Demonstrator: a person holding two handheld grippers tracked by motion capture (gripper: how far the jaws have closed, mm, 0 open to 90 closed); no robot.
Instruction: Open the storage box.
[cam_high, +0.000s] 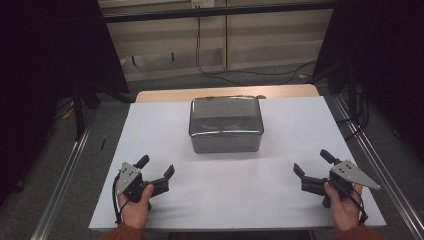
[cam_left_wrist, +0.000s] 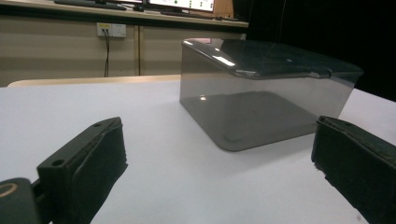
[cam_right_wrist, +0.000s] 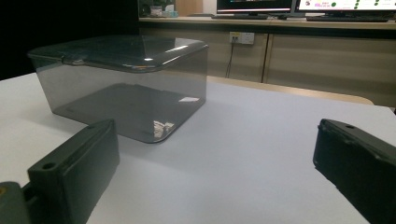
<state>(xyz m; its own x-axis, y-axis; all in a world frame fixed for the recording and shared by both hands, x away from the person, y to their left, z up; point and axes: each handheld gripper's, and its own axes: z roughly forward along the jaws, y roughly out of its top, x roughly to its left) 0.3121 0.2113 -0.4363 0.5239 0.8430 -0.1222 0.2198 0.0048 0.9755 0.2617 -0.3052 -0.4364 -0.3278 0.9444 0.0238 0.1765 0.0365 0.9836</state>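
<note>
Here, from the high view, your left gripper (cam_high: 159, 168) rests at the near left of the white counter (cam_high: 250, 195), its jaws spread wide with nothing between them. Your right gripper (cam_high: 314, 162) sits at the near right, jaws just as wide and holding nothing. The smoky grey plastic box (cam_high: 226, 124), lid on, stands toward the far middle of the counter, well apart from both grippers and roughly midway between them.

In the left gripper view, your two black jaws stand far apart at the bottom corners, and the box (cam_left_wrist: 261, 93) sits ahead and to the right on the counter (cam_left_wrist: 93, 107), untouched.

In the right gripper view, the jaws again gape wide, and the box (cam_right_wrist: 126, 84) lies ahead to the left, its clear walls showing the dark floor inside.
</note>
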